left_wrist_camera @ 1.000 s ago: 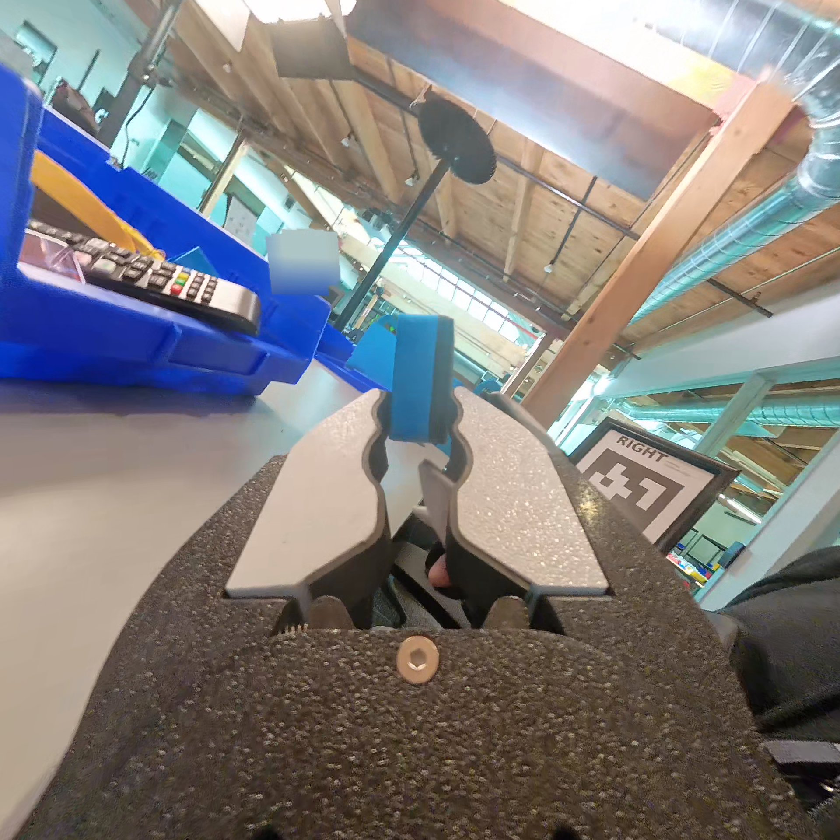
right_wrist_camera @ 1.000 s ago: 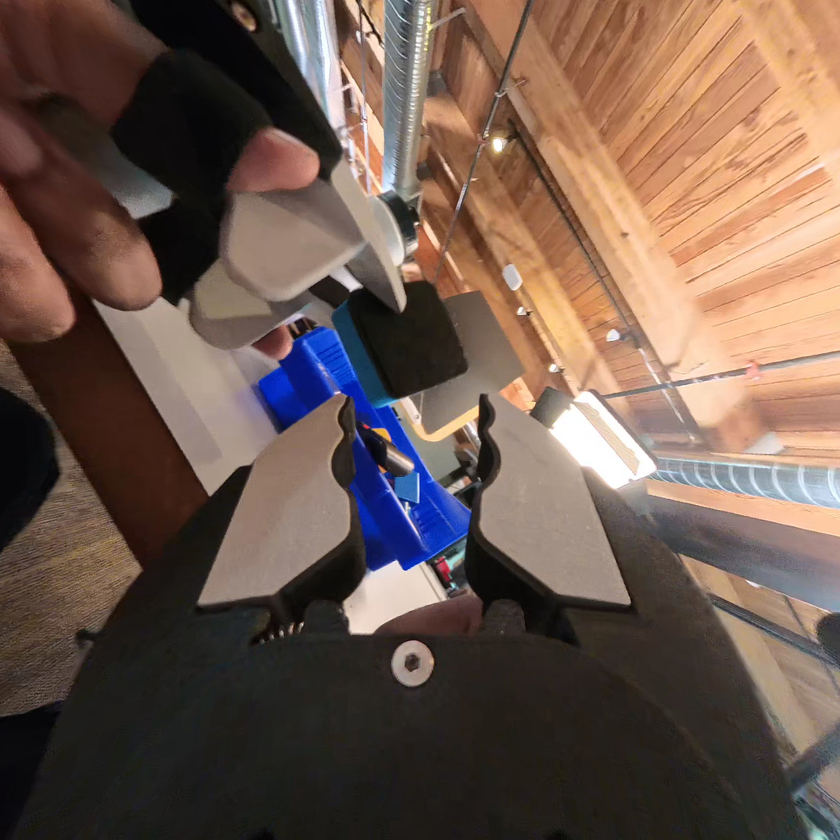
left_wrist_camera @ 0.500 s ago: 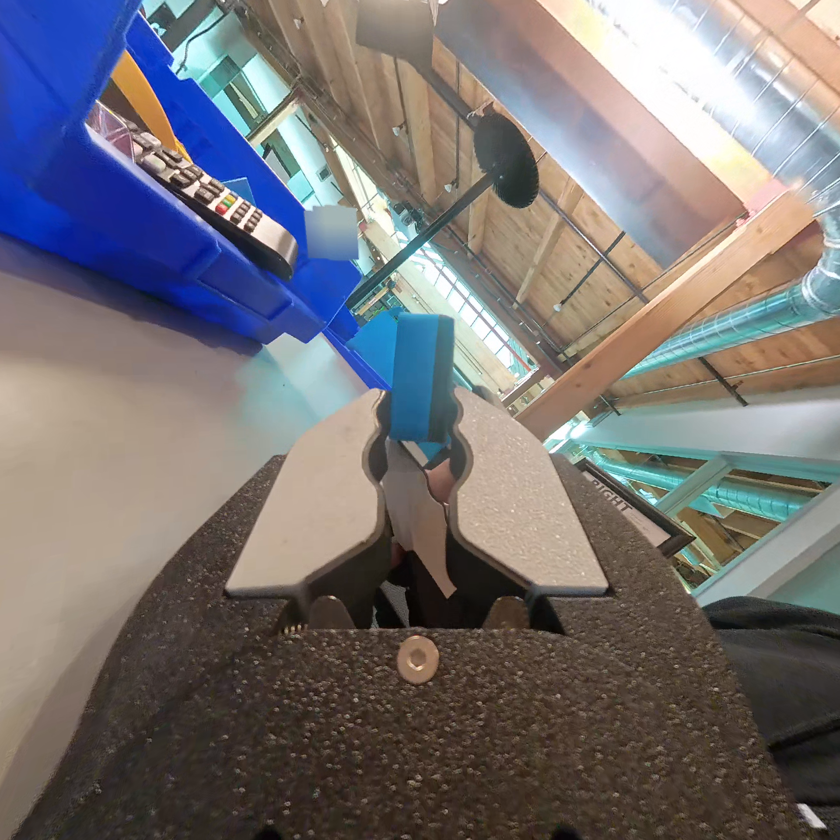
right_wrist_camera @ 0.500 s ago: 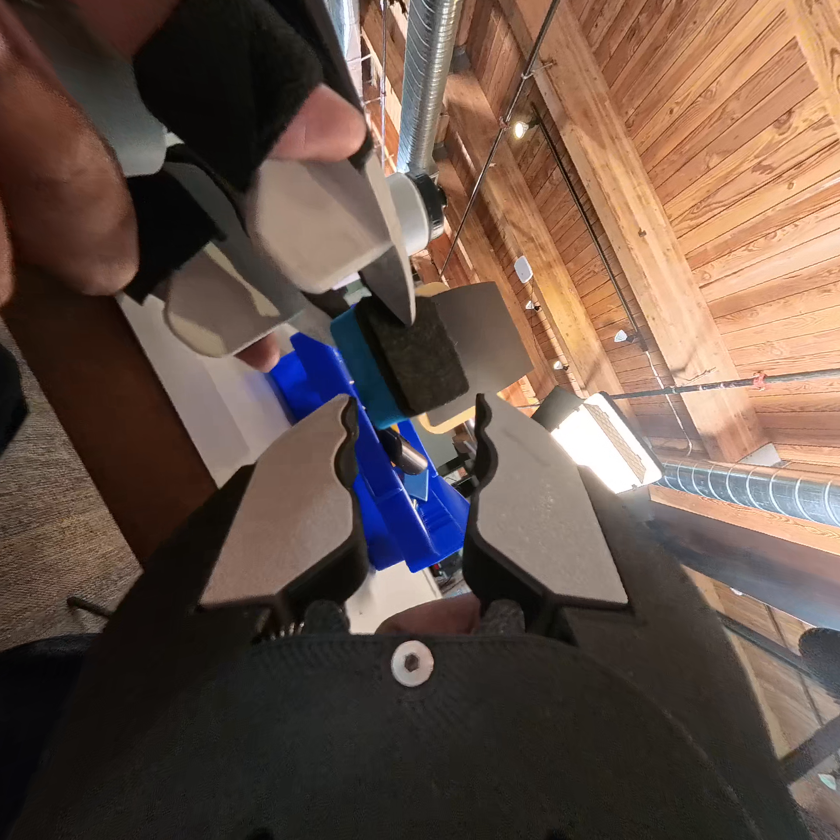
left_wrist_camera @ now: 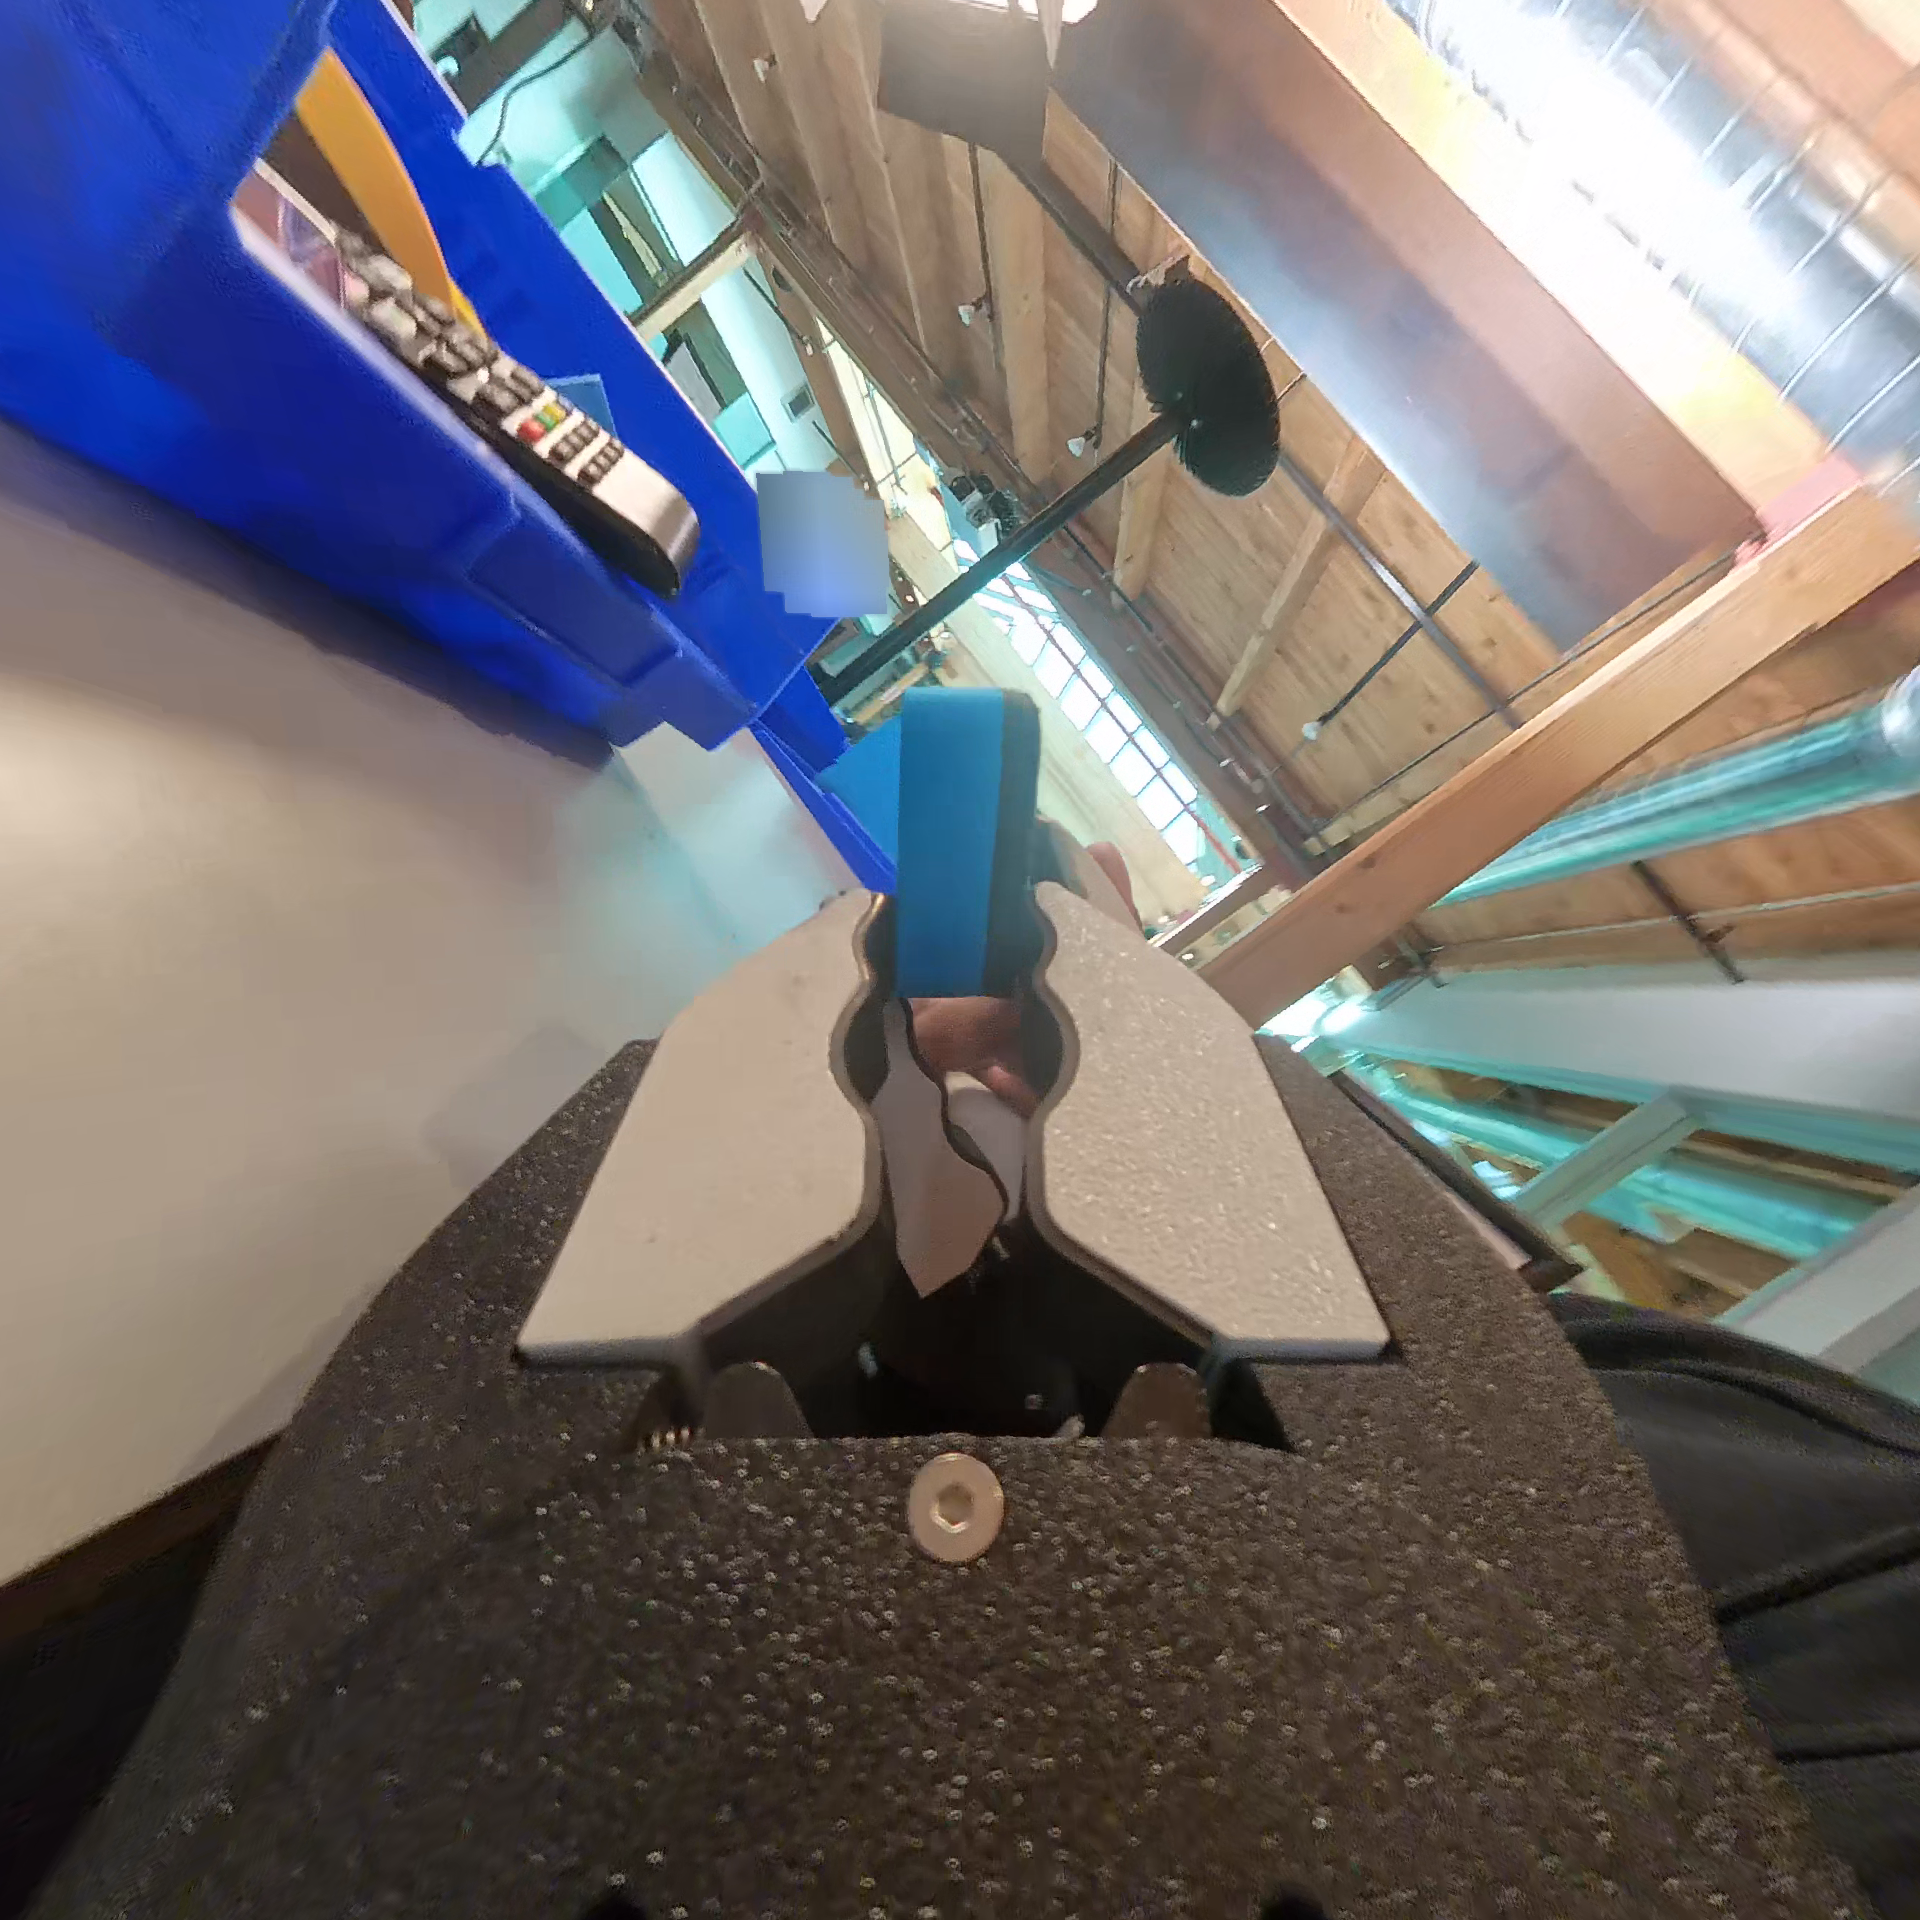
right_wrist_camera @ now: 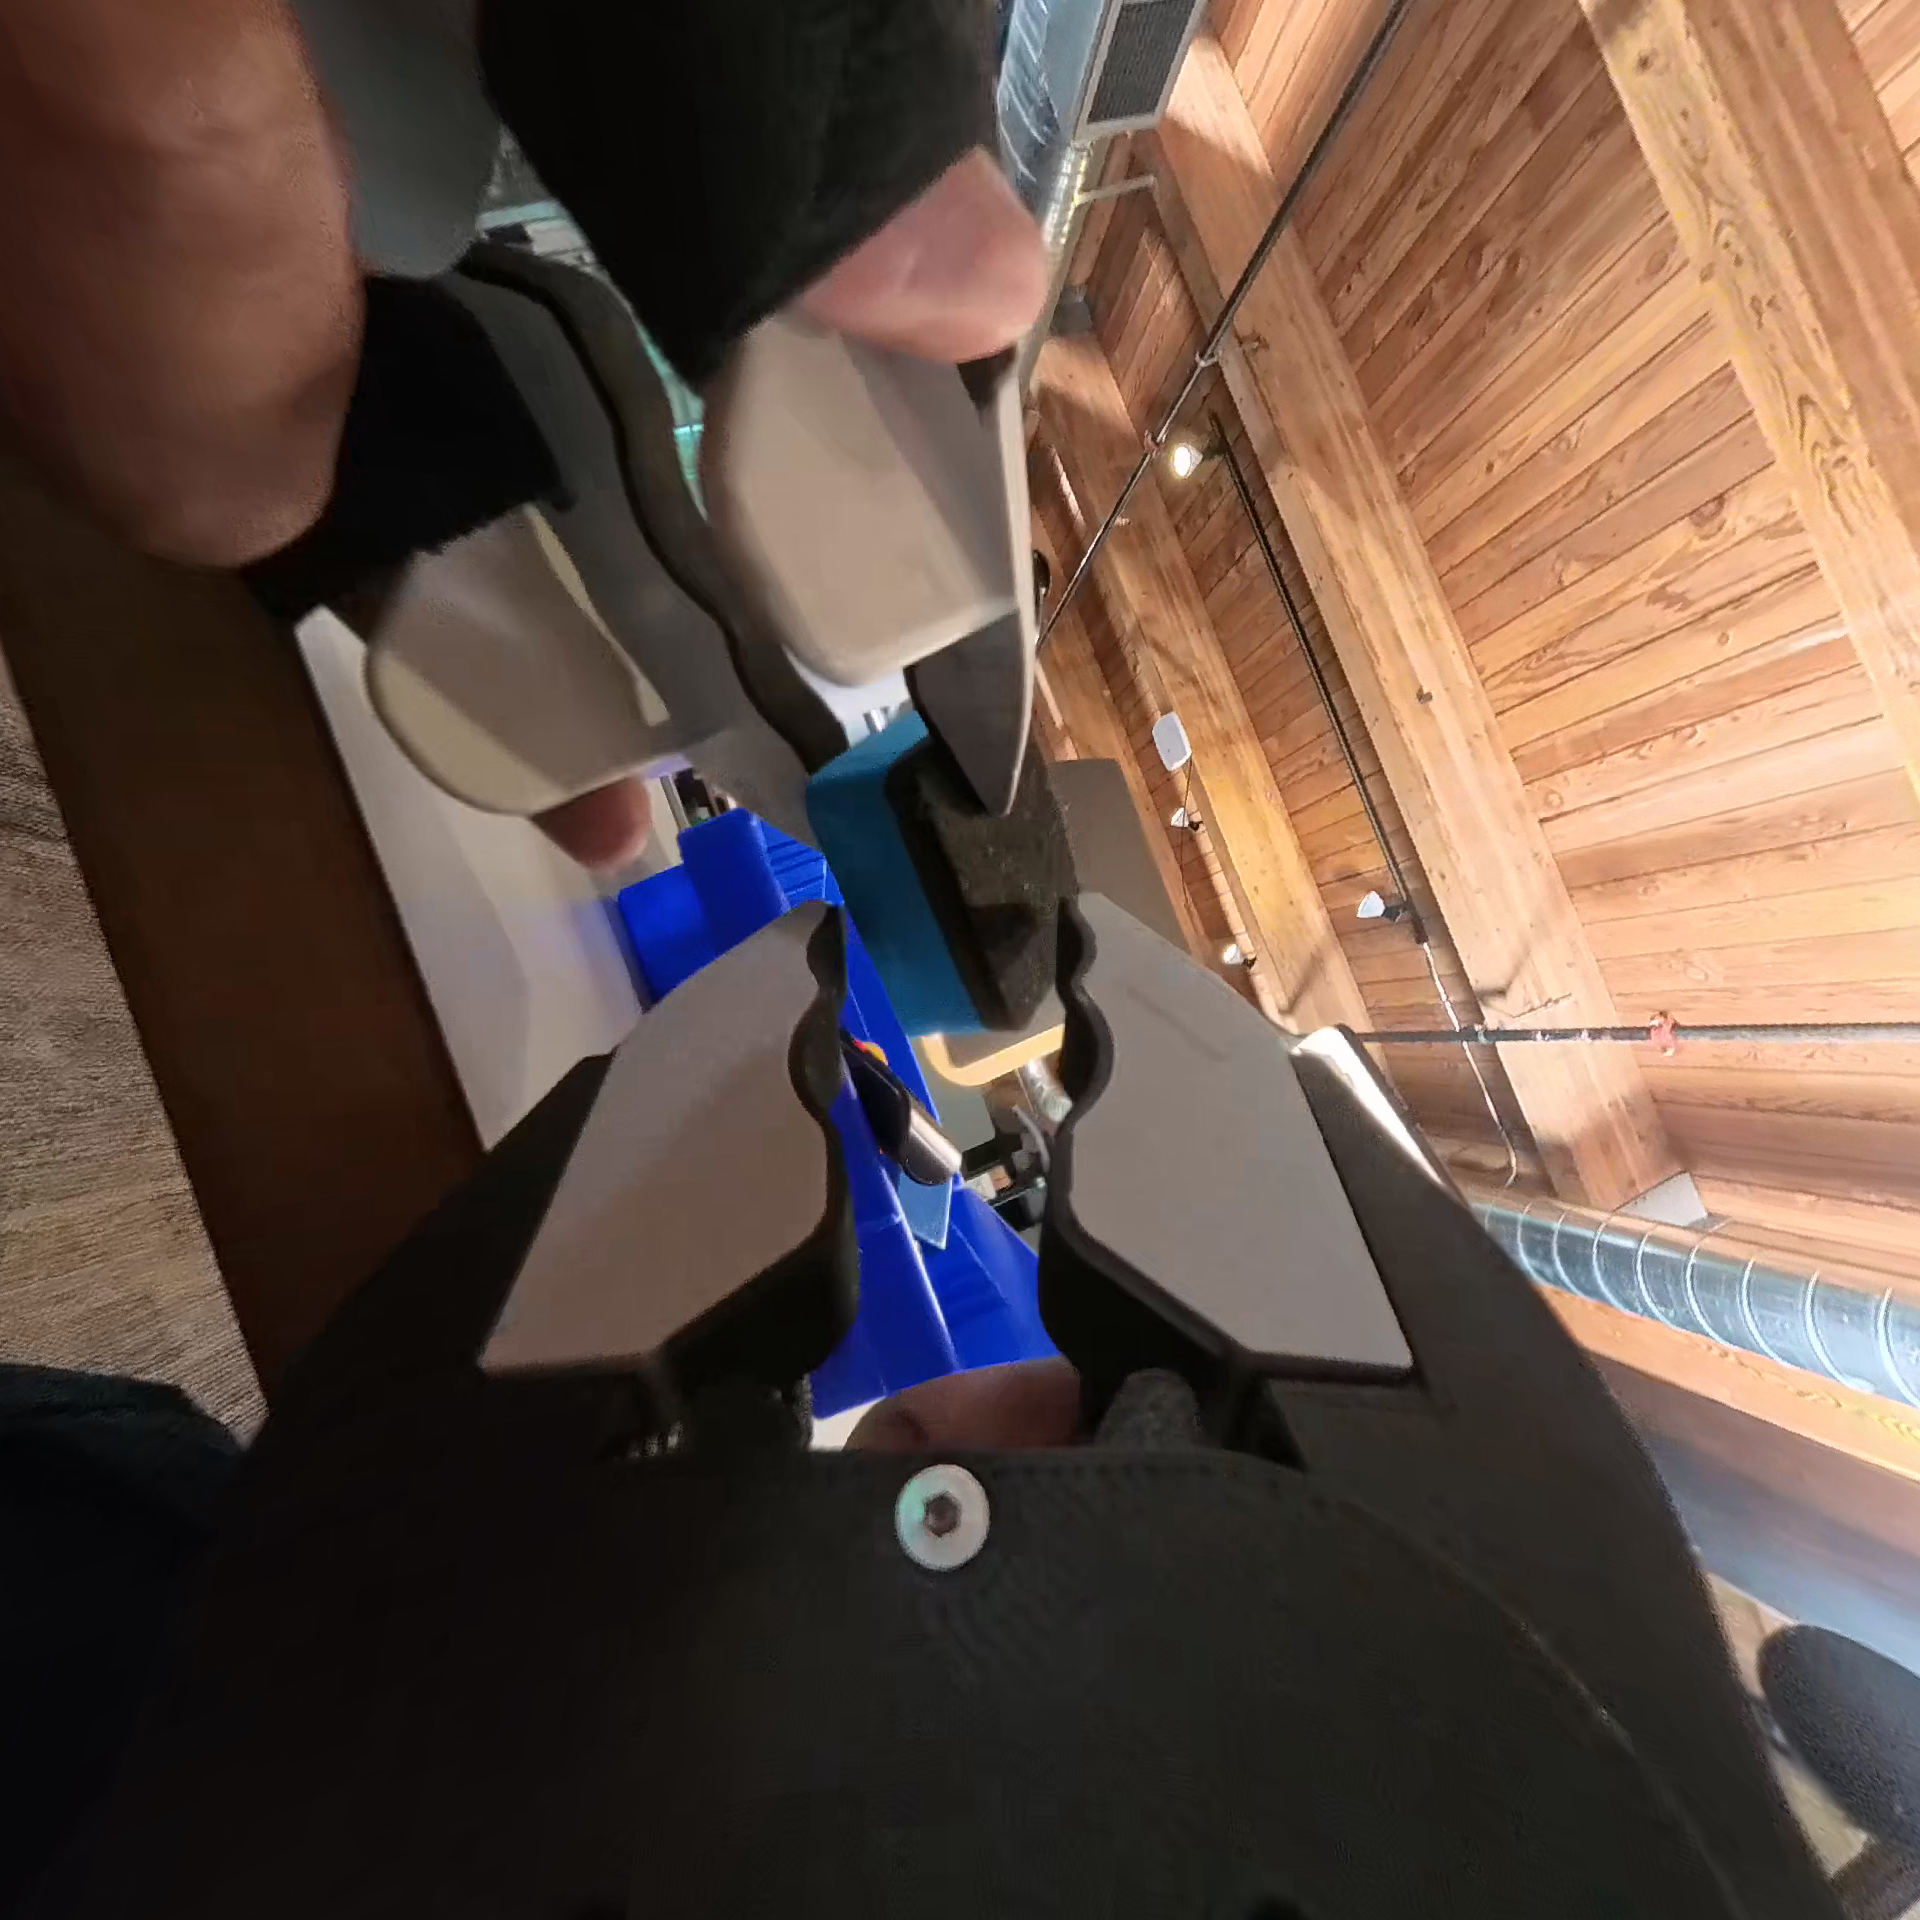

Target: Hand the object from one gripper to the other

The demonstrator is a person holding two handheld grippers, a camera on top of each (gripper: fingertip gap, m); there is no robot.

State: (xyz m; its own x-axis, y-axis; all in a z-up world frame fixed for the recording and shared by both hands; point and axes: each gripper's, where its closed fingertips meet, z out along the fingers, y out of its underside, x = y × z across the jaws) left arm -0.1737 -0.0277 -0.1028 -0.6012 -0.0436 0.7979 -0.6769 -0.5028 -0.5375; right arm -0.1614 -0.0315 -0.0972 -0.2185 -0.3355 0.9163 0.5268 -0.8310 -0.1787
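Left gripper [left_wrist_camera: 954,920] pinches the sponge [left_wrist_camera: 951,847]; spread right gripper [right_wrist_camera: 948,961] should straddle its free end before closing

One rectangular blue foam sponge with a black scouring layer [left_wrist_camera: 951,847] shows, at twelve o'clock of the left view. Two grey-fingered grippers show: the left gripper [left_wrist_camera: 954,935] and the right gripper [right_wrist_camera: 948,951]. At ten o'clock stand at least two bright blue plastic bins [left_wrist_camera: 312,436], holding one black remote control with coloured buttons [left_wrist_camera: 530,442]. One gloved hand [right_wrist_camera: 436,270] shows at eleven o'clock of the right view.
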